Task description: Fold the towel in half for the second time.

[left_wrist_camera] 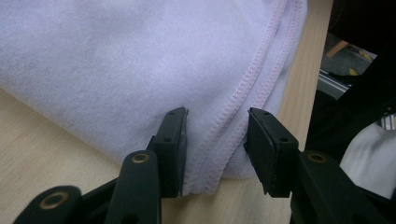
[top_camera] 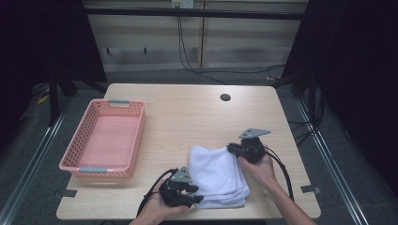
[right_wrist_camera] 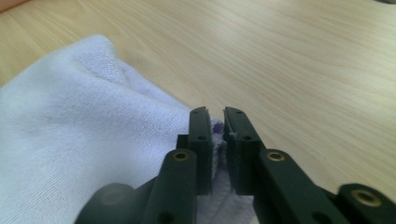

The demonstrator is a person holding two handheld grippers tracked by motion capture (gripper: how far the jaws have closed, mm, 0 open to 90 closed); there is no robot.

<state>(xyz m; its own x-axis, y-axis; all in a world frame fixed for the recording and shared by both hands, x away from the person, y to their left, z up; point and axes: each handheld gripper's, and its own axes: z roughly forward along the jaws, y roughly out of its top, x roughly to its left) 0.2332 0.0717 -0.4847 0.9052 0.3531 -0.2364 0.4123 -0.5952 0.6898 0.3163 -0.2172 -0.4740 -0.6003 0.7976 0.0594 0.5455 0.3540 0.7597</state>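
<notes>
White folded towel [top_camera: 218,176] on wooden bench [top_camera: 187,117]: my right tongs [right_wrist_camera: 215,122] clenched on its far edge, my left tongs [left_wrist_camera: 215,135] released, straddling its near hemmed corner.

Both tongs, the left tongs [top_camera: 195,193] and the right tongs [top_camera: 231,148], are black, each topped by a grey three-cornered plate and trailing a black cable. Brass-coloured rivets and small screws dot their flat, rectangular jaws. The forearms are bare, with no sleeves.

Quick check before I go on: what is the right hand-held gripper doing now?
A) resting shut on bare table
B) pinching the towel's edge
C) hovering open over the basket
B: in the right gripper view, the right hand-held gripper has its jaws nearly together with the white towel fabric pinched between them.
</notes>
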